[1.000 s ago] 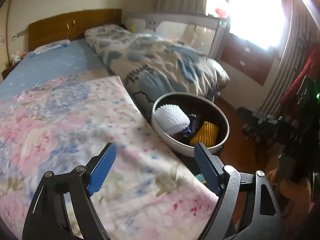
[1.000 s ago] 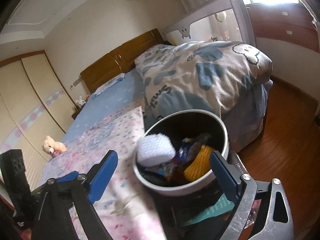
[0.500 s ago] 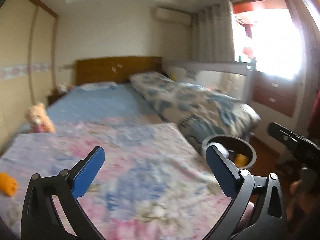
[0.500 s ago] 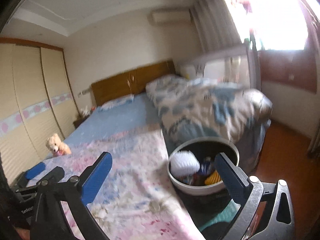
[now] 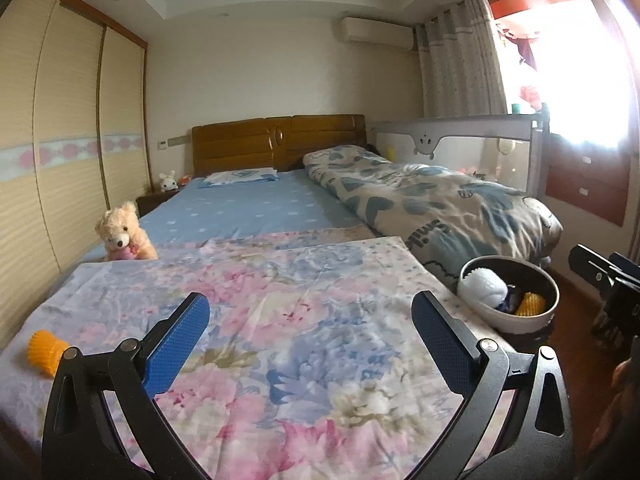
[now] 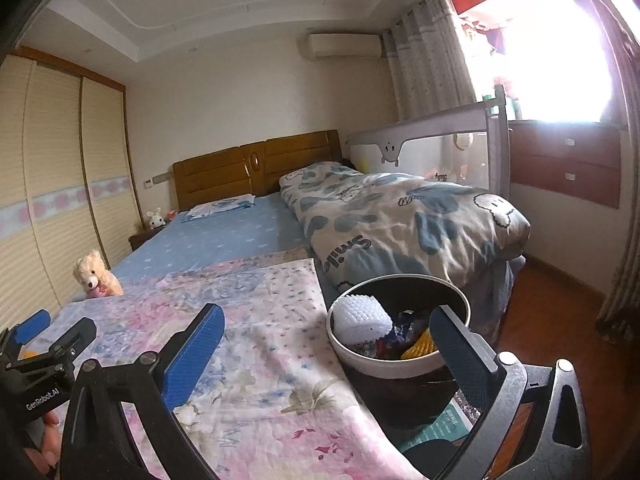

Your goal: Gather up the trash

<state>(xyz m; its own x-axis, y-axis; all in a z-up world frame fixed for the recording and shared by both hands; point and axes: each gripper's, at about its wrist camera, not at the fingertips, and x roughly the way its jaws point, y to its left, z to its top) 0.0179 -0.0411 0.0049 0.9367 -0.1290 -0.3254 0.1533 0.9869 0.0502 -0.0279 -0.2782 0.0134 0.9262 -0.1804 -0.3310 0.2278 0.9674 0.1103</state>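
Trash: we see an orange piece (image 5: 45,353) near the floral sheet's (image 5: 304,320) left edge; bin (image 5: 516,322) off its right edge holds white (image 5: 482,290) and yellow (image 5: 530,304) bits. Left gripper (image 5: 310,342) and right gripper (image 6: 326,354) spread wide, empty.

Your left gripper (image 5: 310,332) is spread wide, jaws well apart with nothing between the blue pads (image 5: 176,346), and it points slightly downward. Your right gripper (image 6: 326,350) is just as wide, also empty, tipped slightly downward and rolled a little so its right finger sits lower. In the right wrist view the left gripper shows at the lower left edge, with your fingers (image 6: 48,426) wrapped on its handle. In the left wrist view the right gripper shows at the far right edge, beside part of your hand (image 5: 622,372).
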